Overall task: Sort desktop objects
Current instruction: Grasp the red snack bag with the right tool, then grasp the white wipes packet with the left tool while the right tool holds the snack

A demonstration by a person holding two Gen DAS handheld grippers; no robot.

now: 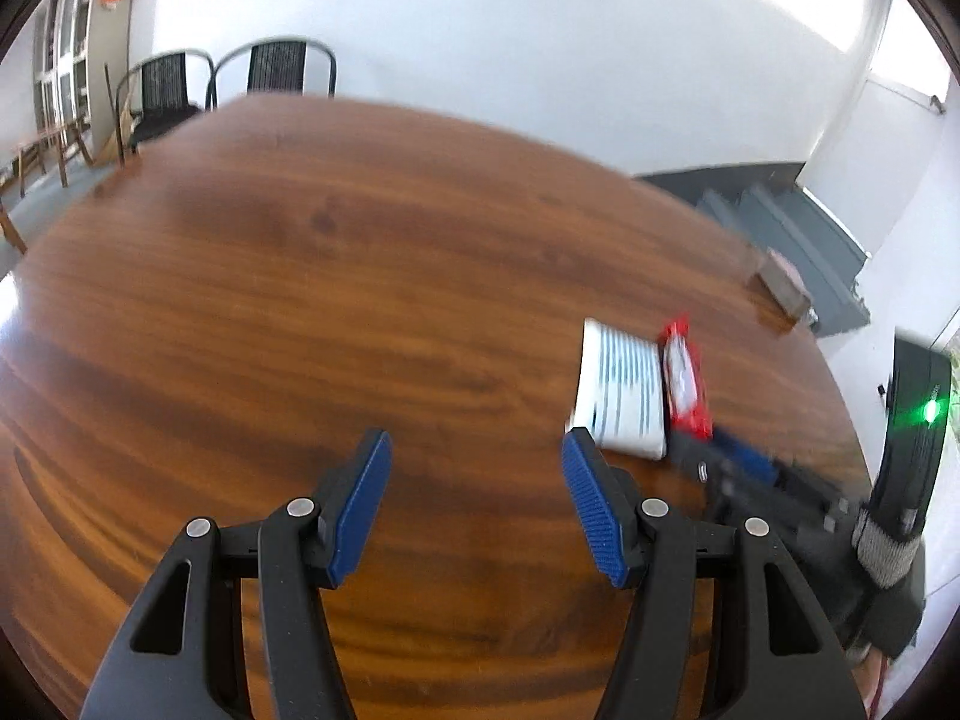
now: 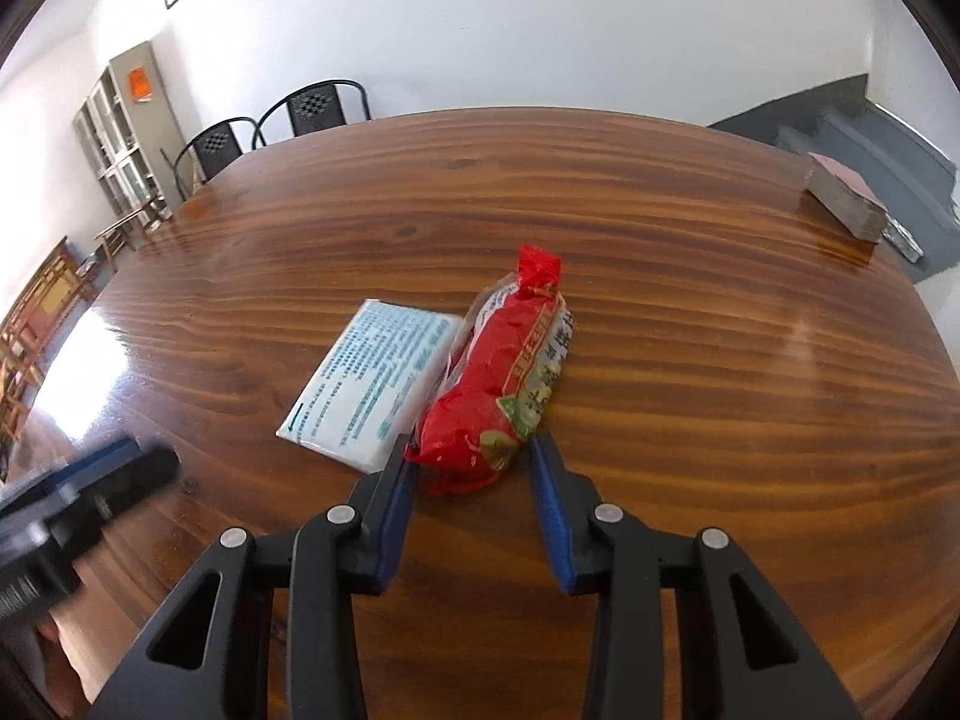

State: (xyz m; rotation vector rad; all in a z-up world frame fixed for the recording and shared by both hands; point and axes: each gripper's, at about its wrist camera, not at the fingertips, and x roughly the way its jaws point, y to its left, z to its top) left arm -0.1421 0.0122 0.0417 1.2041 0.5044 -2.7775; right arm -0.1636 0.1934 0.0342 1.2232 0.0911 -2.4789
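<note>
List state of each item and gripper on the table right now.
left gripper: open, empty, above bare wood.
right gripper: open, fingers either side of the snack's near end, not clamped.
red snack packet: sealed, lying flat, beside the tissue pack.
tissue pack: closed, flat on table.
stack of cards: stacked, at far right table edge.

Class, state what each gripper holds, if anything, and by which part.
Left gripper: nothing, open. Right gripper: open around the near end of the red snack packet, not yet gripping it.
</note>
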